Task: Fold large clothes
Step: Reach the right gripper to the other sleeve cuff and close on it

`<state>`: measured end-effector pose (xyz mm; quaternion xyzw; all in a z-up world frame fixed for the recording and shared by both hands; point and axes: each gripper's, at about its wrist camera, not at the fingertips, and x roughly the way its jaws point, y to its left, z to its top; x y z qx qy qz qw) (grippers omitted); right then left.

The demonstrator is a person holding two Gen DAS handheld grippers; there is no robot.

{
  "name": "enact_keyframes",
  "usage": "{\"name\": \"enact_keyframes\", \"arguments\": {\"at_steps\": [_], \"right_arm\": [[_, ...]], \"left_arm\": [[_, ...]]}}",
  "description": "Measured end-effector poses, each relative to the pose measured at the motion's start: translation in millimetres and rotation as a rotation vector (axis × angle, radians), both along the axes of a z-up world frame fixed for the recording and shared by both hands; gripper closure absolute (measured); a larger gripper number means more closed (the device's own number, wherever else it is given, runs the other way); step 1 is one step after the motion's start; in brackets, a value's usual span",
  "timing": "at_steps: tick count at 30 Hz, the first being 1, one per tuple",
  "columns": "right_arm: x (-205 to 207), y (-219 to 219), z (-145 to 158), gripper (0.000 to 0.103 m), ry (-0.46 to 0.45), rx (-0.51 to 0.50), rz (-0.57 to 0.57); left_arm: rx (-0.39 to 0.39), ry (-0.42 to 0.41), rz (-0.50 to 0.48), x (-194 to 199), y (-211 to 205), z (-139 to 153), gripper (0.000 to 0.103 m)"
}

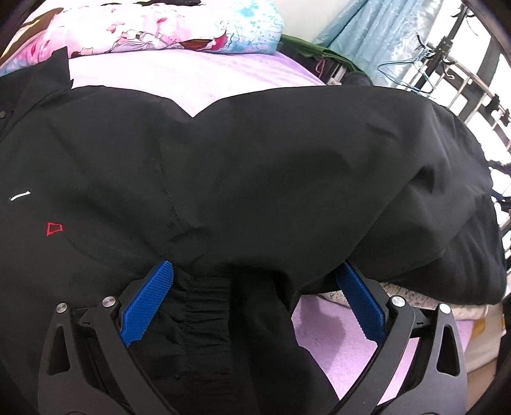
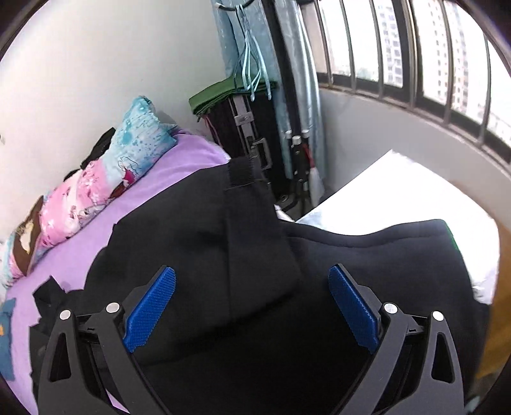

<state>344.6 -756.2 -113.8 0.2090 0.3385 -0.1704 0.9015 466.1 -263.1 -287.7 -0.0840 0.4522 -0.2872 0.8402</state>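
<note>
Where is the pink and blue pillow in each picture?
Left wrist view: the pillow lies along the top edge, left of middle, beyond the black jacket.
Right wrist view: the pillow lies at the left, against the white wall.
Shared landmark: the purple sheet runs between the pillow and the jacket in both views.

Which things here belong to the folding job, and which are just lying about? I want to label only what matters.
Part of the job:
black garment
left gripper, open
right gripper, open
purple bed sheet, the folding surface

Just lying about:
floral quilt
blue curtain
green folded cloth
clothes hangers
</note>
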Motion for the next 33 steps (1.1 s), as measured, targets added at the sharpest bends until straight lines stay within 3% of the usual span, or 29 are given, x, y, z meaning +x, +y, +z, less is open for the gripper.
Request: {"name": "enact_keyframes", "arguments": {"at_steps": [2, 4, 6, 14, 19, 22, 26, 33], "right_arm": [[6, 1, -4, 0.011, 0.002, 0.002, -0.02], [10, 7, -1, 0.043, -0.013, -0.023, -0.025], [10, 16, 5, 0.059, -0.017, -0.064, -0.035], [2, 61, 52, 0.066, -0.085, -0.162, 0.05], [-1, 110, 100, 0.092, -0.15, -0.184, 0.17], [0, 146, 128, 0.096, -0.173, -0.205, 0.248], [5, 198, 152, 0.097, -0.174, -0.252, 0.344], [4, 279, 171, 0.098, -0.197, -0.298, 0.471]], "left_arm": [[-0.013, 0.0, -0.003, 0, 1, -2, 0.005], [-0.015, -0.004, -0.004, 0, 1, -2, 0.005], [-0.017, -0.006, -0.006, -2, 3, -4, 0.005], [-0.022, -0.018, -0.014, -2, 5, -10, 0.005], [-0.023, -0.003, -0.01, -3, 6, -2, 0.005], [-0.031, 0.009, -0.003, -9, 16, 10, 0.006], [-0.04, -0.041, -0.007, -25, 36, 28, 0.006], [0.046, -0.093, 0.049, -38, 80, 45, 0.006]]}}
